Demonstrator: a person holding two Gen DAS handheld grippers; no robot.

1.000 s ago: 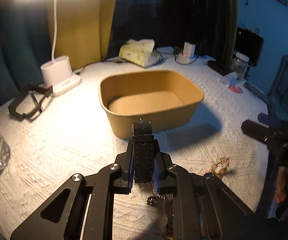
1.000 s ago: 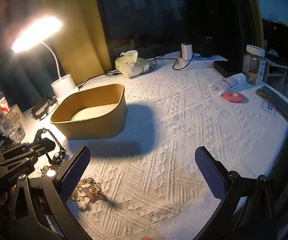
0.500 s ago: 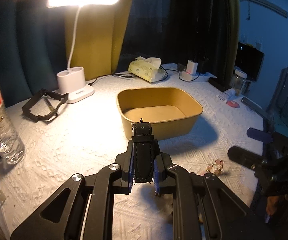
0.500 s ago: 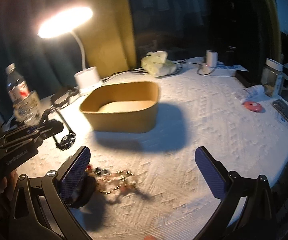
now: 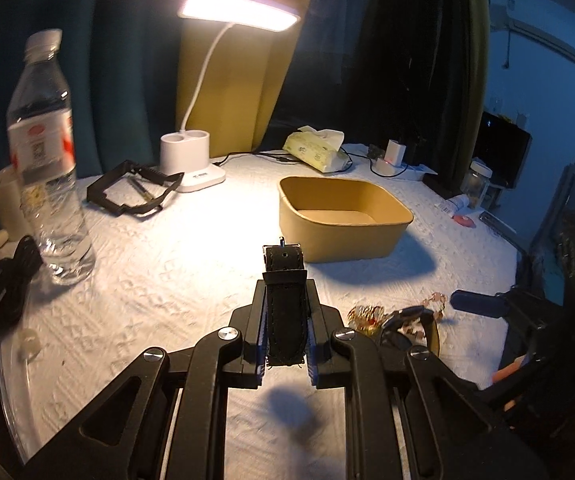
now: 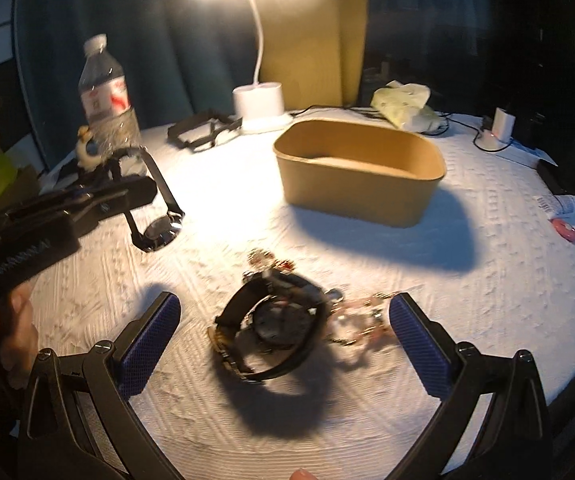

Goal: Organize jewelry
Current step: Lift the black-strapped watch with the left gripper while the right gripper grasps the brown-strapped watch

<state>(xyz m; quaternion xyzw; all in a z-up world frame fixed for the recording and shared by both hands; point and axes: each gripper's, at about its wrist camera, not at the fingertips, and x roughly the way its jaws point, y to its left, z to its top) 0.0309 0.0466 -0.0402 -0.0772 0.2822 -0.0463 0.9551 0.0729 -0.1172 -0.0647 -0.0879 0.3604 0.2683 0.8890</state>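
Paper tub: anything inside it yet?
The tan paper tub looks empty: bare floor in the left wrist view, no jewelry visible. Its near wall hides the front strip of the floor in both views. The left gripper is clamped on a black watch strap, short of it.

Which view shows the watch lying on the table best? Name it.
The right wrist view. The watch lies whole, near centre, between the open right gripper's fingers, though blurred. The left wrist view shows only part of it at the lower right, dim, behind the left gripper, which is shut on a strap.
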